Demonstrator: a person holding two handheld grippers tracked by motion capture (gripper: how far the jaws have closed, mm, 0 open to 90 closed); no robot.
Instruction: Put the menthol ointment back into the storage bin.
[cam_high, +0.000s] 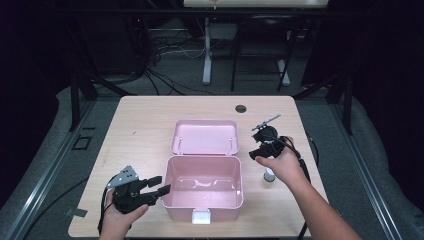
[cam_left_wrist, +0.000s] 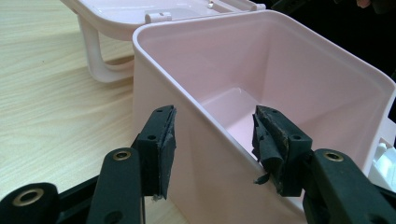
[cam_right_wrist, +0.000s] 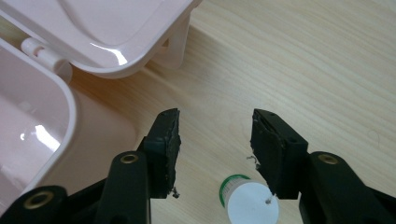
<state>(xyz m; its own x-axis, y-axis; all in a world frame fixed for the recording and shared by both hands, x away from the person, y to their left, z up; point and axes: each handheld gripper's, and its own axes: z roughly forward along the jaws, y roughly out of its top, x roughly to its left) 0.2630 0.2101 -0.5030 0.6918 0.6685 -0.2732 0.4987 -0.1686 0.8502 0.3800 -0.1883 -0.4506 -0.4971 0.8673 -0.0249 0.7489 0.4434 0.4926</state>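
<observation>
My left gripper (cam_left_wrist: 212, 140) straddles the pink box's (cam_left_wrist: 280, 60) left wall, jaws apart; my right gripper (cam_right_wrist: 215, 144) hangs released over the small white bottle (cam_right_wrist: 250, 203) near the table's right edge.

The right hand (cam_high: 285, 162) hides most of the small bottle (cam_high: 269, 175) (its label too small to read).

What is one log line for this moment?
left gripper: open, astride pink box wall | right gripper: open, above white bottle | lid: open
</observation>
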